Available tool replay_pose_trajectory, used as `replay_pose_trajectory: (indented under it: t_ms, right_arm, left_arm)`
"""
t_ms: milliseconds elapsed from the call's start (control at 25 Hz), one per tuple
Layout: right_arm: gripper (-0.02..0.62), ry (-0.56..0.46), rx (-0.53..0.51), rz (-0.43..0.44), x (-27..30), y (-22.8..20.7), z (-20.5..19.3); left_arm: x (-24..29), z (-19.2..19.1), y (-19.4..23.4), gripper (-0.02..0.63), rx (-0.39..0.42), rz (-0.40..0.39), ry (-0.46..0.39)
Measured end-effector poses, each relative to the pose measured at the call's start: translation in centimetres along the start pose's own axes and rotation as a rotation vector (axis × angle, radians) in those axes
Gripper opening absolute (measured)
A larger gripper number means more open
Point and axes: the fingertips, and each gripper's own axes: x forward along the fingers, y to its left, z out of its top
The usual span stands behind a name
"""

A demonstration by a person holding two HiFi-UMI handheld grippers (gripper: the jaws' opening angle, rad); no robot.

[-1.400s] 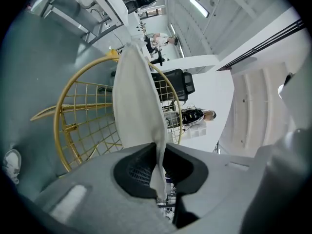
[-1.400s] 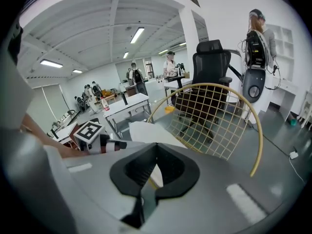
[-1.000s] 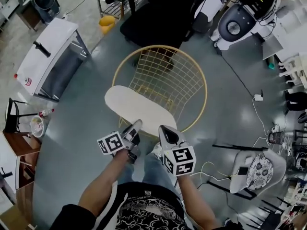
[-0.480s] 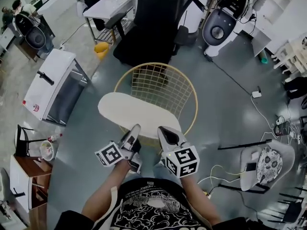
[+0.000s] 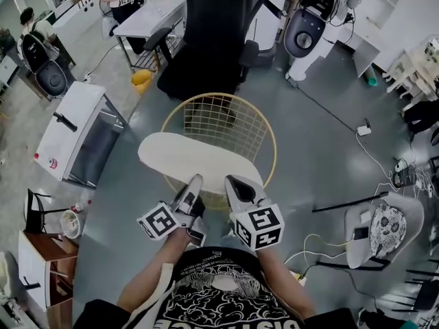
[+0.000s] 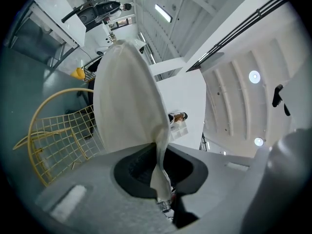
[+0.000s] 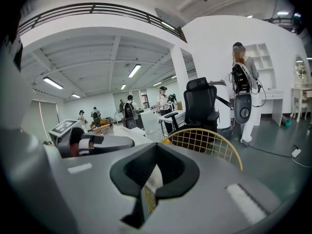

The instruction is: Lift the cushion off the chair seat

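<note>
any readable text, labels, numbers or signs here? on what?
Nothing reads cleanly.
Shirt: large print, cut off at the frame edge, unreadable.
Marker cube: square pattern only, no words.
Red label on white cabinet: too small.
Fabric tag: yellowish print, blurred.
Cushion: plain.

Bare grey floor (image 5: 312, 166) lies open left and right of the round yellow wire chair (image 5: 233, 125), crossed on the right by a thin black cable (image 5: 329, 108). A black office chair (image 5: 206, 33) stands close behind it, a white box-shaped cabinet (image 5: 68, 125) fills the far left, and the cream oval cushion (image 5: 195, 160) spans the chair's front.
</note>
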Motion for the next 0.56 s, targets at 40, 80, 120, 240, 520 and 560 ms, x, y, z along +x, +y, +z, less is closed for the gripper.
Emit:
replay_pose_trajectory:
  t_ms: [40,80,120,240,520,560]
  right_arm:
    - [-0.002,-0.003,0.002,-0.004,-0.2,-0.1,0.0]
    - [-0.002,-0.005,0.004,-0.009,-0.3,-0.2,0.0]
    - [-0.002,-0.007,0.007,-0.012,-0.4,-0.3,0.0]
    - [-0.002,-0.009,0.014,-0.019,-0.5,-0.3,0.0]
    - [-0.002,-0.015,0.014,-0.029,-2.0,-1.3,-0.8]
    - [-0.002,-0.015,0.014,-0.030,-2.2,-1.4,-0.8]
  left_arm:
    - [0.1,-0.1,-0.2,0.034,0.001,-0.005,0.002]
    - [0.3,-0.2,-0.3,0.034,0.004,-0.012,0.005]
    - [0.3,-0.3,-0.3,0.034,0.007,-0.013,0.008]
    - [0.4,-0.5,-0.2,0.034,0.013,-0.005,0.020]
    - [0.6,-2.4,-0.6,0.034,0.023,-0.005,0.033]
    - [0.7,-2.5,-0.7,0.034,0.023,-0.009,0.033]
